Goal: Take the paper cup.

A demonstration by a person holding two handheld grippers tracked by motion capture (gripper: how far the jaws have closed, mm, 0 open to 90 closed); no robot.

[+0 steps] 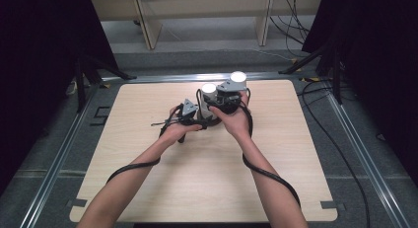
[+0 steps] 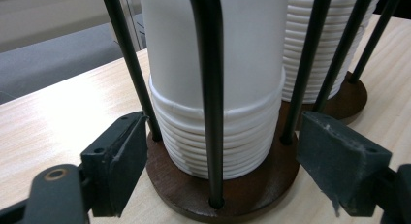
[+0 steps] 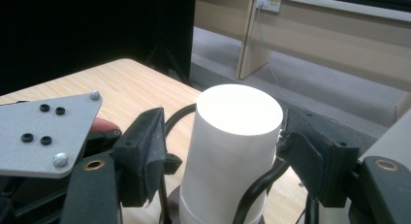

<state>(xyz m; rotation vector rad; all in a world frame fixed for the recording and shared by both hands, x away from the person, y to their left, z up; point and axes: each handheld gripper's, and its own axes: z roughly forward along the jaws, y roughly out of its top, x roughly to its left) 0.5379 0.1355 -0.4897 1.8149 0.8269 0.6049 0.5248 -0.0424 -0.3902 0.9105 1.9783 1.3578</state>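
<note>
On the wooden table (image 1: 148, 178), the near cup stack (image 2: 213, 78) stood upright in its wire holder (image 2: 223, 195). The right gripper (image 3: 220, 151) straddled its top cup, jaws open, barely apart from it; the left gripper (image 2: 220, 161) bracketed the base, unclosed.

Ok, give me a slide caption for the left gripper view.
Left gripper jaws flank the dark wooden base of a wire rack holding stacked white cups.

No readable text for you here, white cups (image 2: 213, 64) blank, wooden counter (image 1: 207, 188) unmarked, no labels, numbers or signs.
</note>
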